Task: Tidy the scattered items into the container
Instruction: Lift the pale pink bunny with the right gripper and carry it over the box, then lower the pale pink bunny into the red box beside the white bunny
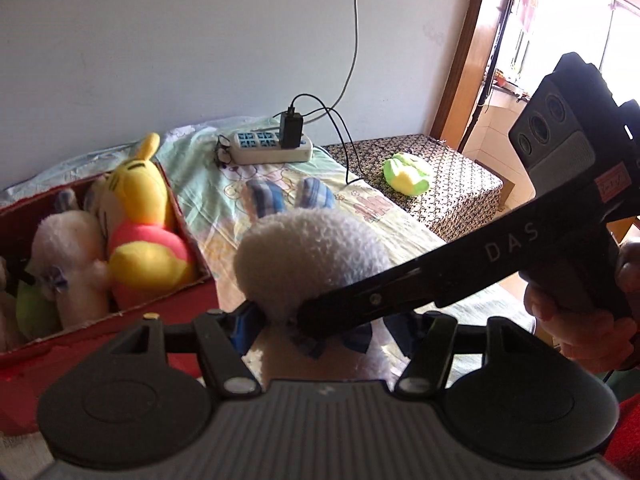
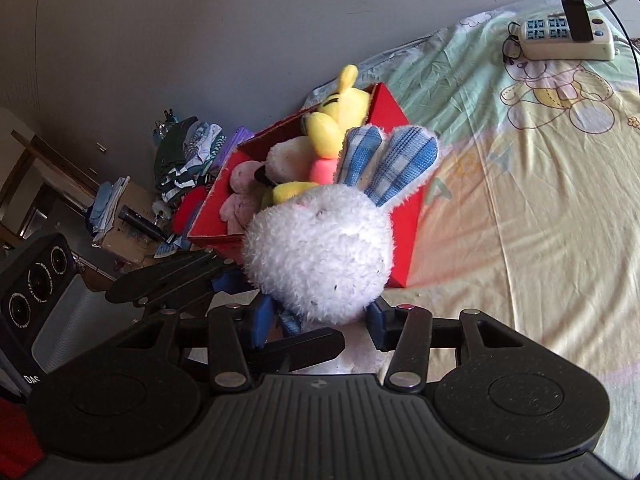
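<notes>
A white plush rabbit [image 1: 316, 256] with blue checked ears is held between both grippers above the bed, next to the red box [image 1: 168, 304]. My left gripper [image 1: 328, 328] is shut on its neck and body. My right gripper [image 2: 320, 324] is shut on it too, and its black finger crosses the left wrist view [image 1: 400, 292]. The rabbit [image 2: 320, 252] hangs just in front of the red box [image 2: 404, 248]. The box holds a yellow bear [image 1: 140, 224], a white plush [image 1: 68, 264] and other soft toys.
A green-yellow plush [image 1: 407, 174] lies on a patterned stool beside the bed. A white power strip [image 1: 272, 146] with a black charger and cables lies on the sheet near the wall. Clothes and clutter [image 2: 188, 156] are piled beyond the box.
</notes>
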`<state>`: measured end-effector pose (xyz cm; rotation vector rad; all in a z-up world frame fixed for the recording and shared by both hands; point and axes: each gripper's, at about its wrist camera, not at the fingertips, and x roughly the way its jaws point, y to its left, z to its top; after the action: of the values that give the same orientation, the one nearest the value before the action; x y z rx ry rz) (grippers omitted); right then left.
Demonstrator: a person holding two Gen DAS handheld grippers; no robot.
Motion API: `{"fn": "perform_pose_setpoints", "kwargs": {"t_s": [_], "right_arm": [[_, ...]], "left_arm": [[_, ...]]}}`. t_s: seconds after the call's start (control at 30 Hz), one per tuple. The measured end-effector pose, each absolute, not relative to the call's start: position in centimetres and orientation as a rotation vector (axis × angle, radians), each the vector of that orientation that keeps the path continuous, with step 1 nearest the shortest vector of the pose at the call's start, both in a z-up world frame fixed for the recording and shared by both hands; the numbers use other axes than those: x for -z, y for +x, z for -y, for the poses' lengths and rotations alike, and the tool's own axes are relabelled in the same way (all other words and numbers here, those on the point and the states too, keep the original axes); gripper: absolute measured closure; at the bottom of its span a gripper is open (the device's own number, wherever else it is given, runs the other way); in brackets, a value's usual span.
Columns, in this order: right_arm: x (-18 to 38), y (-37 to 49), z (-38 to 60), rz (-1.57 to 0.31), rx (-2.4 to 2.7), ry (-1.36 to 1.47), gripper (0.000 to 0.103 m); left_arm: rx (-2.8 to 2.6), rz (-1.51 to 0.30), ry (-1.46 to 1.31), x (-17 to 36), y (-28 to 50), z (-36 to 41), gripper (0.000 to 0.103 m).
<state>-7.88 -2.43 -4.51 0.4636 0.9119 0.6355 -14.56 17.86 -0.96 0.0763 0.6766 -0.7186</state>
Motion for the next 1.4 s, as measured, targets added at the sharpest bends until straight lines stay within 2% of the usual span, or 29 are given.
{"fn": "perform_pose_setpoints", "kwargs": {"t_s": [0.33, 0.47, 0.6, 1.07, 1.23, 1.4], "right_arm": [[0.9, -5.6, -6.0, -0.656, -0.696, 0.397, 0.053], [1.6, -2.8, -9.7, -0.594, -0.712, 0.344, 0.053], [3.2, -0.2, -13.1, -0.58, -0.71, 0.265, 0.053], [8.0, 3.9, -17.5, -0.775, -0.804, 0.152, 0.053], [8.3, 3.9, -17.4, -0.835, -0.816, 0.145, 0.046], [7.2, 3.2, -16.2, -0.826, -0.786, 0.184, 0.041]], "left_arm": [[0.681, -0.45, 0.13, -3.5, -14.5, -27.6, 0.036], [0.616, -0.409, 0.157, -3.3, -11.8, -30.8, 0.036], [0.565, -0.441, 0.15, -1.6, -8.6, -33.1, 0.036], [0.505, -0.644, 0.111, 4.2, -3.9, -36.3, 0.036], [0.533, -0.677, 0.099, 5.1, -4.4, -37.2, 0.035], [0.544, -0.671, 0.105, 4.2, -5.1, -37.6, 0.028]]}}
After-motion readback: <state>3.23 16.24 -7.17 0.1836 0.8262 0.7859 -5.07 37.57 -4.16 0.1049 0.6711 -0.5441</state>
